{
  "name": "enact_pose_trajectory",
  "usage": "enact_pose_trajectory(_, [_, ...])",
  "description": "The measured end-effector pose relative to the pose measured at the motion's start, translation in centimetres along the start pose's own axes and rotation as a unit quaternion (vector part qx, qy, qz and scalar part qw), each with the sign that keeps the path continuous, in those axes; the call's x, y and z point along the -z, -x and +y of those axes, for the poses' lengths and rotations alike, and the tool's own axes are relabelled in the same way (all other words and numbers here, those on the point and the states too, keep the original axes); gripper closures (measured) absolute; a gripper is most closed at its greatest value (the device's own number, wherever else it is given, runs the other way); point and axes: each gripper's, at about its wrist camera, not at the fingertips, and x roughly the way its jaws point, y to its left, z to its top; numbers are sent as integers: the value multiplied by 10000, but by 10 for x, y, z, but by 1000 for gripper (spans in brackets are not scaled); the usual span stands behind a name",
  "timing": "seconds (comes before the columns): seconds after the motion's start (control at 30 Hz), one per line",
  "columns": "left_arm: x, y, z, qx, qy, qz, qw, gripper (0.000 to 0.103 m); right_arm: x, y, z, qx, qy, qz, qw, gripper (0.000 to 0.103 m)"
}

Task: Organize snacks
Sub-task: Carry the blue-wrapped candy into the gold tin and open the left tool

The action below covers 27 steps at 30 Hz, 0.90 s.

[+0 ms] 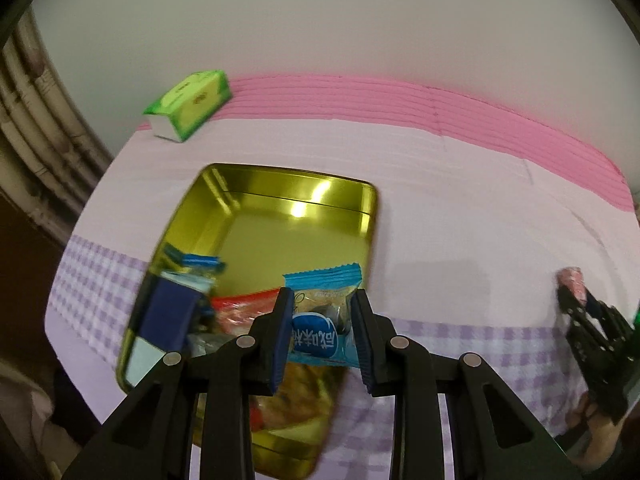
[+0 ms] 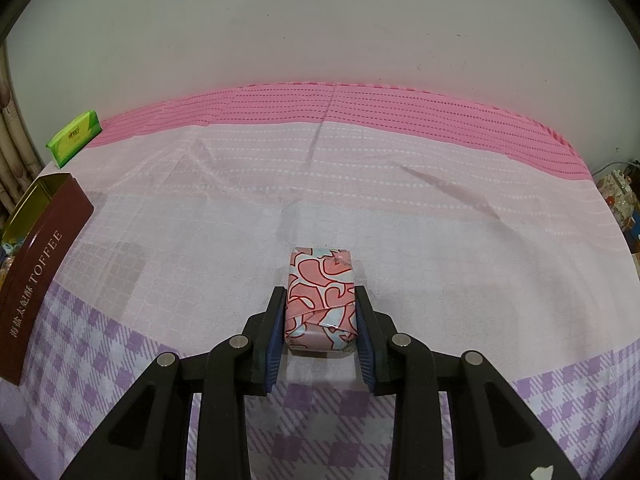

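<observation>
Pale wall rises behind a counter (image 1: 460,240) spread with a cloth banded pink, white and purple check. From the left wrist view, an open gold tin (image 1: 280,216) lies on the cloth, with a green tissue pack (image 1: 188,106) well beyond it near the wall. The left gripper (image 1: 322,332) has its fingers (image 1: 280,340) pinching a blue snack packet (image 1: 324,320), which hangs over the tin's near right part. Other wrapped snacks (image 1: 240,312) lie in the tin below it, blurred. At the right edge, the right gripper (image 1: 576,300) shows small beside a pink object.

From the right wrist view, the same cloth fills the frame. The right gripper (image 2: 322,328) has its fingers (image 2: 276,328) pressed against both sides of a pink patterned snack block (image 2: 322,300), which seems to rest on the cloth. The tin's brown side, lettered TOFFEE, stands far left.
</observation>
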Motion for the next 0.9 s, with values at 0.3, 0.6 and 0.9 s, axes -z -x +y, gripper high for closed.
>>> enact_pose_trajectory(0.3, [-3,-22,24,-344,-27,55,9994,73,0,0,0,3,2,1,10000,73])
enact_pose_trajectory(0.6, [0,-33,26,-537,-202,61,9983,73,0,-1,0,6,4,2,10000,73])
enact_pose_trajectory(0.9, [1,-40,24,-548,-324,122,9979,72,1,-1,1,7,6,2,10000,73])
